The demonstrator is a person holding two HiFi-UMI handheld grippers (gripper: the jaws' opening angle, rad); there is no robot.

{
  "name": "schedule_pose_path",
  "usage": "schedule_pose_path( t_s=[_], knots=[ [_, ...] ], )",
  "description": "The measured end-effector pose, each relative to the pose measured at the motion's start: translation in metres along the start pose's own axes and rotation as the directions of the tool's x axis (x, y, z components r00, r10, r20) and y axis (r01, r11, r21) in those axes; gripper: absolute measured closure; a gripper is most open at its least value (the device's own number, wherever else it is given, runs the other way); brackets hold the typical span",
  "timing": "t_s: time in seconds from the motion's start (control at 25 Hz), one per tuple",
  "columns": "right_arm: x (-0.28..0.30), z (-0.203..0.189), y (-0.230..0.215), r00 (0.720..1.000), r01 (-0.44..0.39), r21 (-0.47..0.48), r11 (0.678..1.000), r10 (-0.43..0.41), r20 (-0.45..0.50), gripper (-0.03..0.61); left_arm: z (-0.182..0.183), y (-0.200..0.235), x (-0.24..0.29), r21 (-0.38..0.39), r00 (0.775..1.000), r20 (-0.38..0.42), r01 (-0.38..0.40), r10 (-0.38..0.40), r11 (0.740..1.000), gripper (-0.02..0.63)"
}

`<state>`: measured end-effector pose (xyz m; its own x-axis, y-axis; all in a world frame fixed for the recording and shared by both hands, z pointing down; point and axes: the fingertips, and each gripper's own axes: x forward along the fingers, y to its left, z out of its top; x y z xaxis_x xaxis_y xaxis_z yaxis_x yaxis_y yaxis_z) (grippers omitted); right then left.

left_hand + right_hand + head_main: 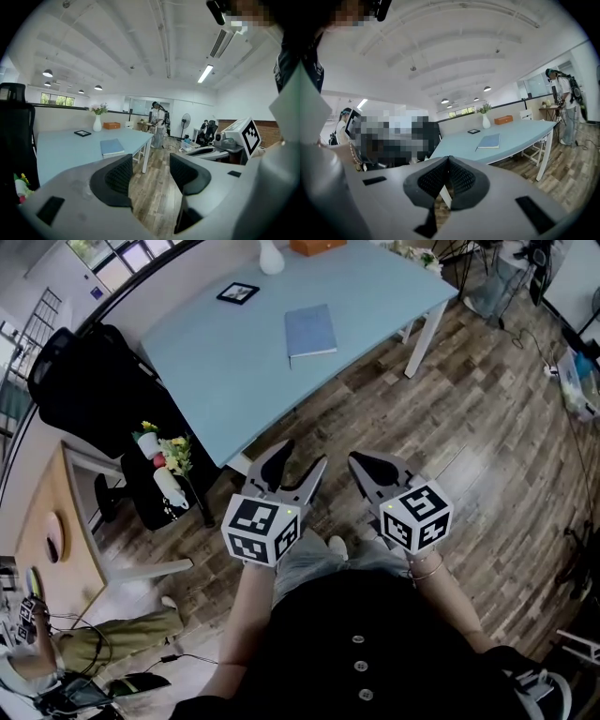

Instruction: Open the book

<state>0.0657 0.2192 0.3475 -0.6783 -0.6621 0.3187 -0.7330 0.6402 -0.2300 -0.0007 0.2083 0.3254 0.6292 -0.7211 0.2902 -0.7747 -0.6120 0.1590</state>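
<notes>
Well ahead of left gripper (300, 457): book (310, 330)

Pale blue table (216, 352) on white legs over a wood-plank floor (469, 418). Closed blue book (310, 330) lying flat near the middle, apart from the rest. Toward the far edge, a small black picture frame (237, 292), a white vase (271, 257) and an orange box (317, 246).
</notes>
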Motion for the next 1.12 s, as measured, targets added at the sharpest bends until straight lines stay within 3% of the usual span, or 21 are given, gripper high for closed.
schedule_pose_path(
  t_s=[0.32, 0.6, 1.12],
  knots=[
    [0.002, 0.007, -0.019, 1.0, 0.02, 0.009, 1.0, -0.02, 0.005, 0.577, -0.004, 0.005, 0.018, -0.03, 1.0, -0.011, 0.015, -0.016, 0.999, 0.387],
    [0.022, 0.013, -0.036, 0.999, 0.041, 0.007, 0.999, -0.04, -0.007, 0.577, 0.003, 0.017, 0.044, -0.002, 0.995, -0.022, 0.096, -0.096, 0.995, 0.387],
    [0.087, 0.051, -0.088, 0.993, 0.116, 0.02, 0.993, -0.116, 0.0, 0.577, 0.034, 0.083, 0.113, 0.007, 0.985, -0.024, 0.172, -0.172, 0.985, 0.387]
  ],
)
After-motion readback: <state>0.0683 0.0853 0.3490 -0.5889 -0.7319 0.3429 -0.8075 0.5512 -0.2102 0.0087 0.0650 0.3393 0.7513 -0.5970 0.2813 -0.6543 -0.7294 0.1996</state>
